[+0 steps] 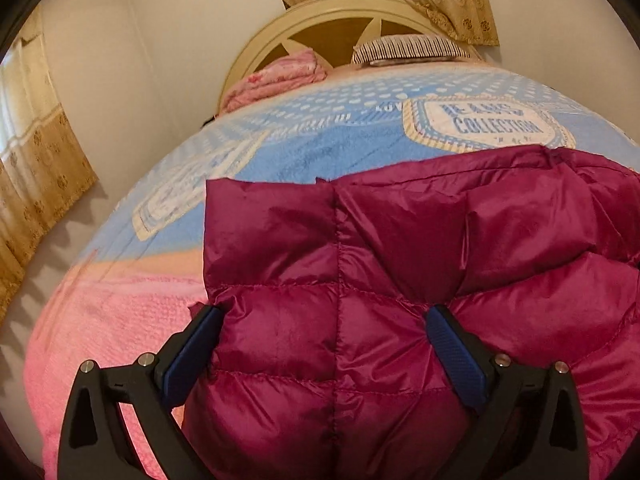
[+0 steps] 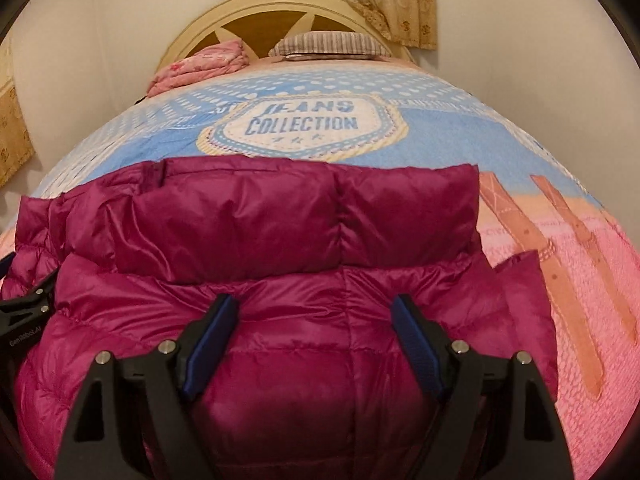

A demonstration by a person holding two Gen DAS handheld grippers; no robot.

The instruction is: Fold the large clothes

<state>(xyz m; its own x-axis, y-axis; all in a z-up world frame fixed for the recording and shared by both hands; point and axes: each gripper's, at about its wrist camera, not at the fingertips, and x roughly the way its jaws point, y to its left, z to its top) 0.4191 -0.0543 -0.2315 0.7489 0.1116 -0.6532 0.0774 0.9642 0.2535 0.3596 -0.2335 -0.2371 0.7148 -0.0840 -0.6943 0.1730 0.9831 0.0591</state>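
A magenta quilted puffer jacket (image 1: 400,220) lies folded on the bed, its upper layer doubled over the lower part (image 2: 280,216). My left gripper (image 1: 324,316) stands wide open over the jacket's left portion, with padded fabric bulging between its blue pads (image 1: 192,356). My right gripper (image 2: 314,304) is open over the jacket's near right part, and fabric swells up between its fingers too. The left gripper's black body (image 2: 24,304) shows at the left edge of the right wrist view. The jacket's near edge is hidden under both grippers.
The bed cover (image 2: 440,140) is blue with a "JEANS COLLECTION" patch and turns pink toward me. A striped pillow (image 2: 328,42) and a folded pink blanket (image 2: 200,64) lie by the round headboard (image 1: 256,48). Curtains (image 1: 36,184) hang on the left wall.
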